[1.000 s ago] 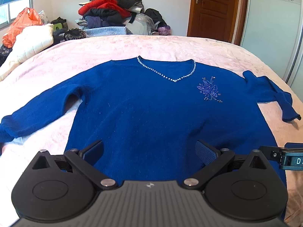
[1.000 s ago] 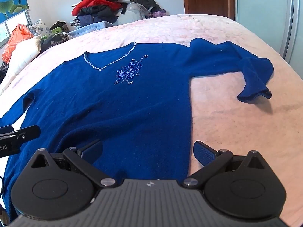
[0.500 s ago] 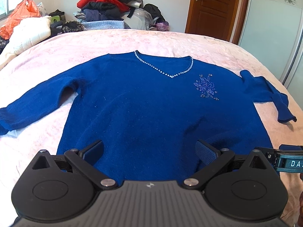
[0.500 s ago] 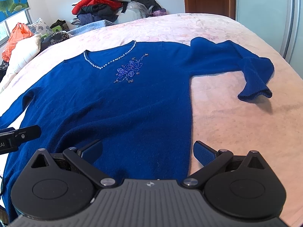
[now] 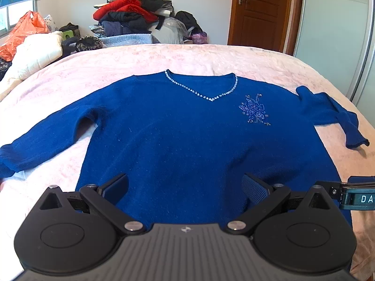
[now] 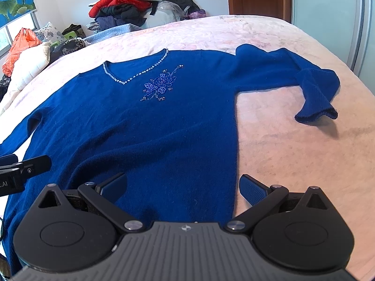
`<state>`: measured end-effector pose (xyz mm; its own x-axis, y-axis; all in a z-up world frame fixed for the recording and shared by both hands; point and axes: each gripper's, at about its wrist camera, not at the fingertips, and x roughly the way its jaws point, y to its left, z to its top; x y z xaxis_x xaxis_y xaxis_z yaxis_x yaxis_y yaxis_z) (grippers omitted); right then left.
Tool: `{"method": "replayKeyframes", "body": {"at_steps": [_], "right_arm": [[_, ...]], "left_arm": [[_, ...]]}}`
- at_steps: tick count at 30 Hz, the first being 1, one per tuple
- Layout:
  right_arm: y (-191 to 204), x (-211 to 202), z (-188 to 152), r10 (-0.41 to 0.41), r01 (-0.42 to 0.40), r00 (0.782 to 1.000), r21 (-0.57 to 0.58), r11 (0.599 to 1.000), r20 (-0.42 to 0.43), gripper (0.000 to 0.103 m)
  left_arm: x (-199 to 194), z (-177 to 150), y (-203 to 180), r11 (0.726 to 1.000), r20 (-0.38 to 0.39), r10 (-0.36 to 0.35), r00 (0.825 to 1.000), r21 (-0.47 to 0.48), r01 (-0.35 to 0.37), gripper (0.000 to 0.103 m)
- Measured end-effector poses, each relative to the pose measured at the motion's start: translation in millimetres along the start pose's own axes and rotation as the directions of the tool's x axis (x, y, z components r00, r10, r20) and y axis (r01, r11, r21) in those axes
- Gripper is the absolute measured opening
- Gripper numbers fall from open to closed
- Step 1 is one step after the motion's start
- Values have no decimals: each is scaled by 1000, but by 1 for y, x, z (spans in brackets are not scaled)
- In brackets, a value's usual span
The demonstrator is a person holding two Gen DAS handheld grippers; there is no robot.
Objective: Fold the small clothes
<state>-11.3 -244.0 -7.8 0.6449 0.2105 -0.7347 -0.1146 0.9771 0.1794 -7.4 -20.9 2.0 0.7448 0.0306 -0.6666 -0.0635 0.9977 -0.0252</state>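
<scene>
The blue sweater (image 5: pixel 187 140) lies flat, front up, on the bed (image 5: pixel 187 56). My left gripper (image 5: pixel 185 188) and right gripper (image 6: pixel 182 187) hover over its hem, jaws apart and empty. I'd pinch each sleeve (image 6: pixel 304 77) near the cuff and fold it in squarely.

Your left claw's (image 5: pixel 185 187) housing hides the sweater's (image 5: pixel 187 145) bottom hem, and your right claw's (image 6: pixel 182 187) housing hides it too. The frame edge cuts off the left cuff (image 5: pixel 4 161). You can read only "DA" on the label (image 5: pixel 365 199) at right.
</scene>
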Motion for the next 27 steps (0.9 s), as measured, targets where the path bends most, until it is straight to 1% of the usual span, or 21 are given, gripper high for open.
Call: {"method": "replayKeyframes", "body": {"at_steps": [8,11,15,17,19,21,23,25,26,27], "right_arm": [[-1,2,0,1,-1,1000,3,1000,-4,103],[-1,2,0,4,-4,1000,6,1000,-2,103],[-2,1,-1,6,-6,1000,8,1000,6,103],[-1,-2,-2,15,-15,1000,-9,1000,21,103],[3,-6,-3,13,-10,999,-41,999,52,103],[8,-14,-6,13,-1,992,-97,995,125,99],[14,-24,-8,6,30,975,-159,987,222,98],[22,-33,-12,-12,88,950,-232,969,312,100],[26,-35,-14,-23,122,940,-273,954,339,102],[30,-34,-16,-34,149,937,-310,939,347,102]], "left_arm": [[4,1,-2,1000,-45,-3,999,7,4,103],[3,2,-1,1000,-41,5,999,6,-4,103],[0,3,3,1000,-36,-3,999,-14,2,103],[0,3,5,1000,-40,-15,999,-28,13,103],[0,3,5,999,-39,-28,999,-43,27,103],[-1,3,5,998,-32,-32,999,-51,31,103],[-1,3,2,999,-22,-11,1000,-44,10,103],[2,4,-3,1000,-19,28,999,-8,-28,103],[4,5,-5,999,-21,45,999,6,-45,103],[5,6,-6,998,-23,62,998,14,-62,103]]}}
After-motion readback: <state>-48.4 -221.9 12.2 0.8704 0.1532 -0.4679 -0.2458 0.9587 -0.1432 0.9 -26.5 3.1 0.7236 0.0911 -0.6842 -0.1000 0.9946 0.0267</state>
